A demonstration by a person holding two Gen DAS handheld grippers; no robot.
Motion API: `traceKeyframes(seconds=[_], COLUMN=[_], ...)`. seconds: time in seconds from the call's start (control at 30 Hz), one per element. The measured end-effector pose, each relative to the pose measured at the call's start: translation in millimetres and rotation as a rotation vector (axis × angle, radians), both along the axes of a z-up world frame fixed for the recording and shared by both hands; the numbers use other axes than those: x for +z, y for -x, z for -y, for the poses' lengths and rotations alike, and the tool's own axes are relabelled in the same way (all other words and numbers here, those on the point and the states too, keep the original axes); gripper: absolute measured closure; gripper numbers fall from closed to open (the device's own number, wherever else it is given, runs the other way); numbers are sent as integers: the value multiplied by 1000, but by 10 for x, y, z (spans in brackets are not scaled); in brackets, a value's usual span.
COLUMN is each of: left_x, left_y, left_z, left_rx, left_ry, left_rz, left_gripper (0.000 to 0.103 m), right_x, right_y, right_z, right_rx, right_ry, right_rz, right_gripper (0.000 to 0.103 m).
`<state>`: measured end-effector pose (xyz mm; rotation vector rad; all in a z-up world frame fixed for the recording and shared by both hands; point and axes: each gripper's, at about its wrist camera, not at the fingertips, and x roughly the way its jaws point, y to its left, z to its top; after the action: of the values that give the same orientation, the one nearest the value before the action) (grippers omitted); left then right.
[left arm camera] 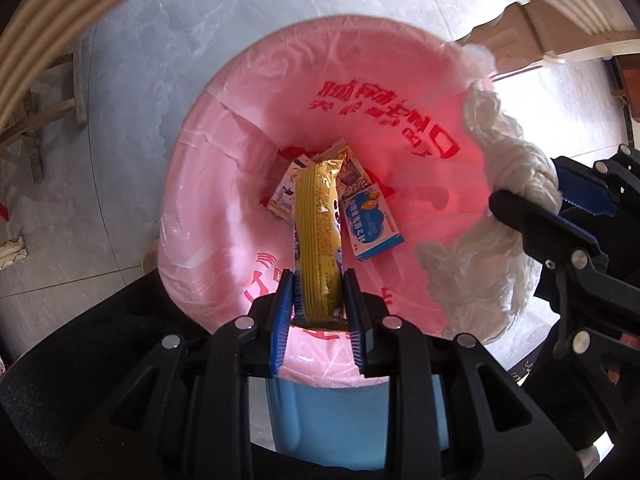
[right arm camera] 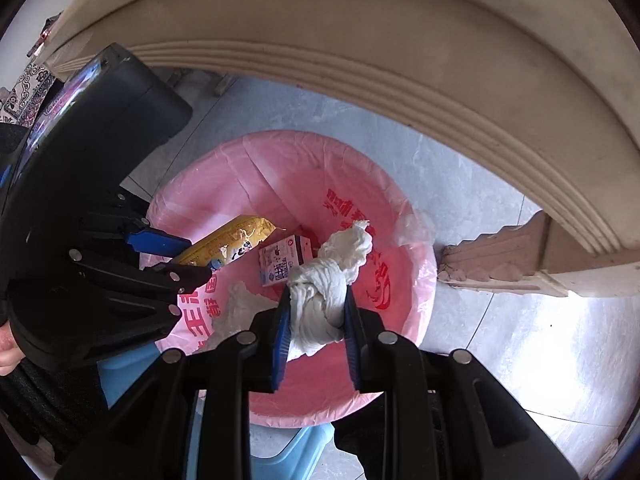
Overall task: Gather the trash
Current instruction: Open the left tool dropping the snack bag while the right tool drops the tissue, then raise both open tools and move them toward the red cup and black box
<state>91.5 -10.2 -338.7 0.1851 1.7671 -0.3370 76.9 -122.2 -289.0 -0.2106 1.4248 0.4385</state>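
Cartons (left arm camera: 372, 220) inside pink-lined bin (left arm camera: 224, 128)

Bin (left arm camera: 192, 184): on the floor (left arm camera: 140, 60), beside the tabletop edge (right arm camera: 400, 80).
In the bin: cartons (left arm camera: 374, 222) at the bottom.
Left tongs (left arm camera: 319, 292): above the bin, wrapper (left arm camera: 318, 224) between them.
Right tongs (right arm camera: 316, 320): right of the left, tissue wad (right arm camera: 320, 292) between them.

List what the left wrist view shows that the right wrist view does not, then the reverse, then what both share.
Only the left wrist view: a blue-and-white carton at the bottom of the bin, beside the wrapper.
Only the right wrist view: the person's hand at the left edge.
Both: the pink plastic bin liner, the left claw shut on the yellow snack wrapper, and the right claw shut on the knotted white tissue wad.
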Motion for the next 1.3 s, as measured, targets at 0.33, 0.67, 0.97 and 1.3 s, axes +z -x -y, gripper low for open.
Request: traceKeyframes(seconds=[0.33, 0.67, 0.97, 1.3], left_x=[-139, -121, 38, 1158], left_y=[-55, -76, -32, 262], left_z=[2, -1, 24, -220], left_rx=[-21, -15, -36, 7], left_ry=[-80, -78, -90, 28], left_rz=[-8, 13, 71, 204], left_gripper=[36, 36, 32, 28], right_x=[-133, -159, -3, 1038], right_y=[-65, -29, 54, 419], right_z=[41, 16, -8, 180], right_rx=[-9, 7, 23, 34], right_ry=[-28, -28, -33, -159], right_rz=[-38, -40, 0, 133], right_gripper=[47, 47, 45, 21])
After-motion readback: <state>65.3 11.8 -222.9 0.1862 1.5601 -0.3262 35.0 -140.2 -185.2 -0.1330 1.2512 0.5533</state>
